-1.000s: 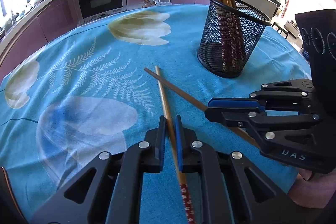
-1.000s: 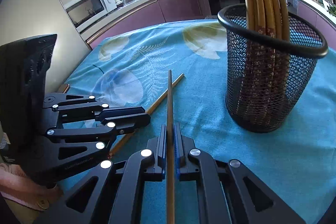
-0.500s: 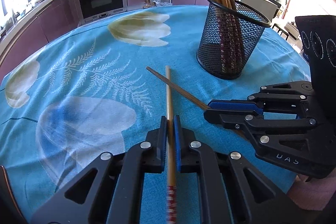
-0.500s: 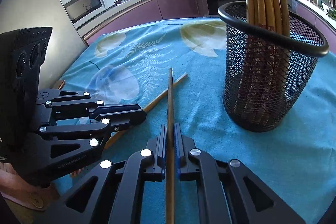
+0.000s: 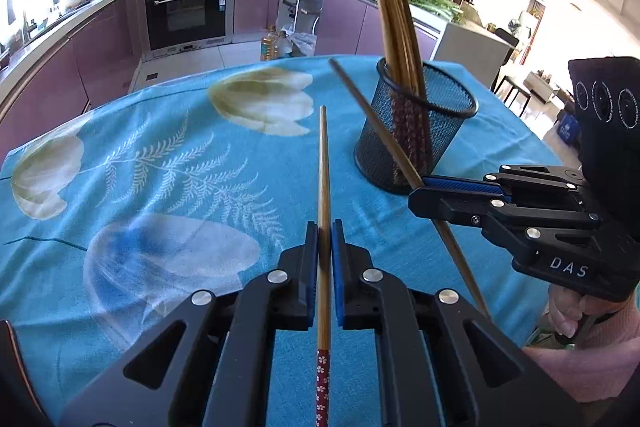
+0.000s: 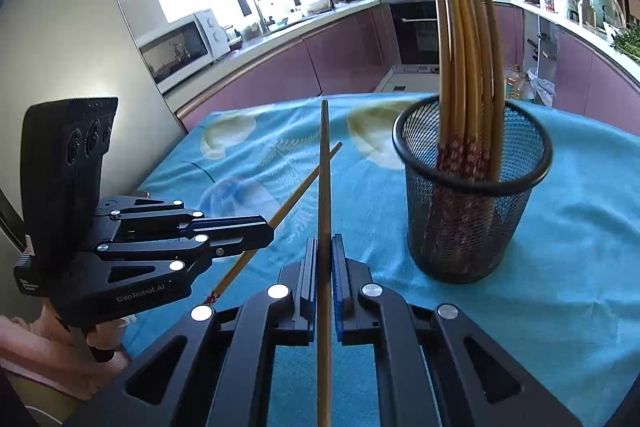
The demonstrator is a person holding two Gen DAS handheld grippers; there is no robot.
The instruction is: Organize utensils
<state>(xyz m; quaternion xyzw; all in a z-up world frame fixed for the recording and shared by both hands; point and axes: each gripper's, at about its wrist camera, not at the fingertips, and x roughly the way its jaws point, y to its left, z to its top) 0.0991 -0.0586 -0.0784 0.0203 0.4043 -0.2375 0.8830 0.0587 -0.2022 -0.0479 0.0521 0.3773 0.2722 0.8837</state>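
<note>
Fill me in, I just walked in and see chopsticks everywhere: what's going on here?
A person is tidying chopsticks into a black mesh holder on a blue tablecloth. The left hand-held gripper is shut on one chopstick, and the right hand-held gripper is shut on another chopstick. Both are off the cloth. Several chopsticks already stand in the holder.

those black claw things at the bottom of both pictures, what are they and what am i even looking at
They are hand-held tools: a person grips one two-finger claw in each hand, and each carries a camera looking along its fingers. One picture is from the left claw, the other from the right claw, so each also sees the other from the side. Each claw is shut on one wooden chopstick: the left chopstick, the right chopstick. On the blue flowered tablecloth stands a black mesh holder with more chopsticks upright in it.
</note>
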